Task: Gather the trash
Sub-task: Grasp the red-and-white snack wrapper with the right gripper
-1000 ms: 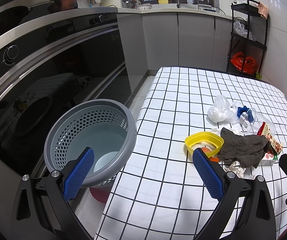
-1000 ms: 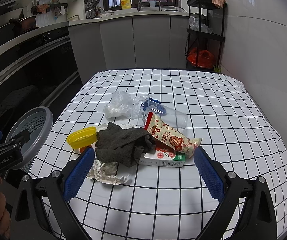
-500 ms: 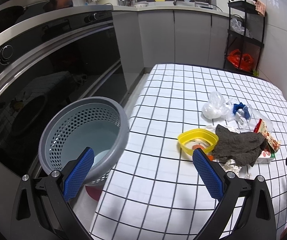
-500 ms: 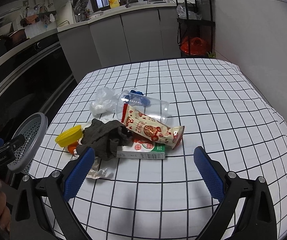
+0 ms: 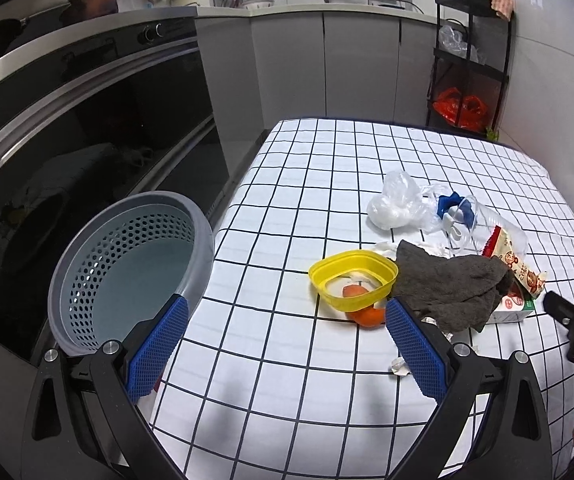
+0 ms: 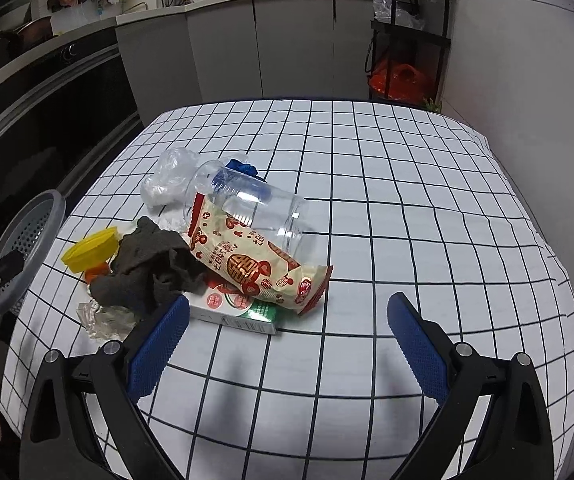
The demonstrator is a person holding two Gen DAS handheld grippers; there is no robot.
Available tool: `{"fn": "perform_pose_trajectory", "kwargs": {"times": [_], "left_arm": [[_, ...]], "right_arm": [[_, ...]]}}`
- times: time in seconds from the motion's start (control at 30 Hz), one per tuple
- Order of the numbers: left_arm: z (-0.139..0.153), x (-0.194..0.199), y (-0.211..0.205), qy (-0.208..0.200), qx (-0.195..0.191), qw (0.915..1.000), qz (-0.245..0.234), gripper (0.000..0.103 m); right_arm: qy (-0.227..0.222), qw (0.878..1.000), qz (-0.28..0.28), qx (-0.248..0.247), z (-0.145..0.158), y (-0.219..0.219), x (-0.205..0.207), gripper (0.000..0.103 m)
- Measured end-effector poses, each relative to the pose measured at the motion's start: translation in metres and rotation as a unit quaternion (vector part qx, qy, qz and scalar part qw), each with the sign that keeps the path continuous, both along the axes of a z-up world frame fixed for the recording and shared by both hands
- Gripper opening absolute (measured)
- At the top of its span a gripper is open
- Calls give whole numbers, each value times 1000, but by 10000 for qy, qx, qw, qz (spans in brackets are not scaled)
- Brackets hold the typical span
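Observation:
A pile of trash lies on the checked tablecloth [image 6: 407, 200]: a snack wrapper [image 6: 255, 264], a small carton [image 6: 239, 308] under it, a clear plastic bottle [image 6: 255, 208], a grey rag [image 6: 151, 268], a yellow lid [image 5: 353, 280], an orange peel [image 5: 365, 316], a plastic bag [image 5: 395, 204] and crumpled foil [image 6: 107, 316]. A grey perforated bin [image 5: 127, 264] stands off the table's left edge. My left gripper [image 5: 283, 344] is open and empty, between bin and pile. My right gripper [image 6: 283, 344] is open and empty, just in front of the carton.
A black oven front [image 5: 67, 140] runs along the left. Grey cabinets [image 5: 327, 64] and a black shelf rack [image 5: 471, 60] with a red bag [image 5: 459, 108] stand behind the table. A white wall [image 6: 527, 100] lies at the right.
Both grippers have pulled back and shifted right a little. The trash pile now sits lower left in the right wrist view, closer to the left finger. Both stay open.

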State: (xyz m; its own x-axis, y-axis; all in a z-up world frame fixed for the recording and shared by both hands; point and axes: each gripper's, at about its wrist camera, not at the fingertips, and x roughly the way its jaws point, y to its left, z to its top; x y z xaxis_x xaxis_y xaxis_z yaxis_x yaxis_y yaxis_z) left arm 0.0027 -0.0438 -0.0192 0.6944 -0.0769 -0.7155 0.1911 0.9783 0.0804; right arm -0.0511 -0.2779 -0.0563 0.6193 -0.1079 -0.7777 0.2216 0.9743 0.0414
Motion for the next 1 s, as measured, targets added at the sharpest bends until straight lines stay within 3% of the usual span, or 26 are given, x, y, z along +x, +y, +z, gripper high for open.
{"fn": "perform_pose_trajectory", "kwargs": {"times": [0.33,0.63,0.77,1.0], "left_arm": [[-13,6,-1,204,-117,9997,-57,97],[-21,8,-6,273,-3,9996,-119,97],[-22,8,-8,278,10,9995,-128,97],[-23,8,-8,301,-28,9994,-144,97]], "right_arm": [[132,9987,277,-410,-16,4,33,95],[116,9981,503,-331,-21,8,47,92],[226,9971,652,-324,-24,14,49,63],[161,9962,795,-326,-20,21,42,29]]}}
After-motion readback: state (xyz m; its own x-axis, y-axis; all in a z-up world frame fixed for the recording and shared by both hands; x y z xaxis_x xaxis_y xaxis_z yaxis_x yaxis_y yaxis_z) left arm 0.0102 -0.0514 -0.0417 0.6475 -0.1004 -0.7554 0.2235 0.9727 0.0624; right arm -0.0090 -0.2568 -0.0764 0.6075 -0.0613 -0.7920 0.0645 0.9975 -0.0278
